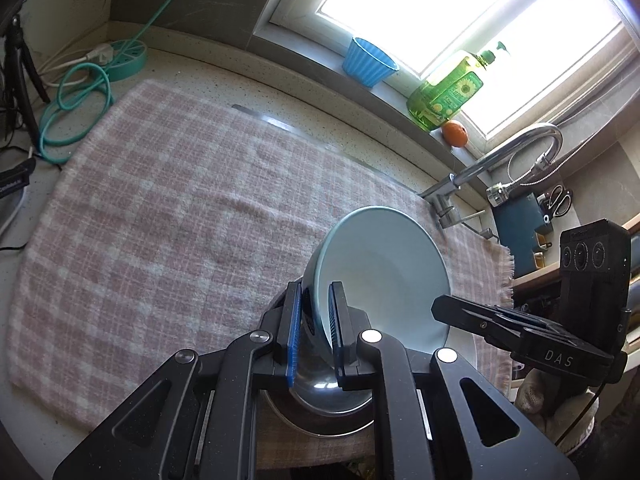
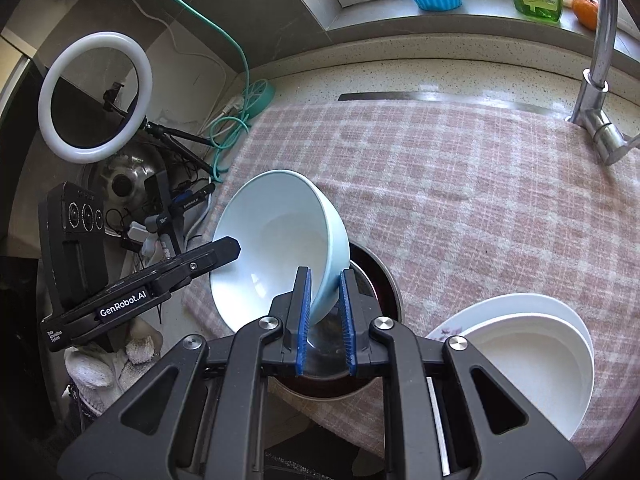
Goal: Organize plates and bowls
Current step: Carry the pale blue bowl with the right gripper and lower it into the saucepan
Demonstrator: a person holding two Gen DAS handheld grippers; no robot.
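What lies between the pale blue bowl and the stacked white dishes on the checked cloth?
In the right wrist view, the rim of a round steel basin sits between the pale blue bowl and the stacked white dishes, then a strip of pink checked cloth.

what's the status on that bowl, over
Left gripper and right gripper both shut on light blue bowl rim. Metal bowl directly underneath.

A home kitchen is showing itself: a faucet [image 2: 596, 92] is rising at the counter's [image 2: 400, 76] back edge, dish soap [image 1: 448, 92] is sitting on the windowsill [image 2: 480, 20].

Bowl [image 2: 276, 240] above metal dish [image 2: 376, 280]; plates [image 2: 532, 344] right, on cloth [image 2: 460, 184].
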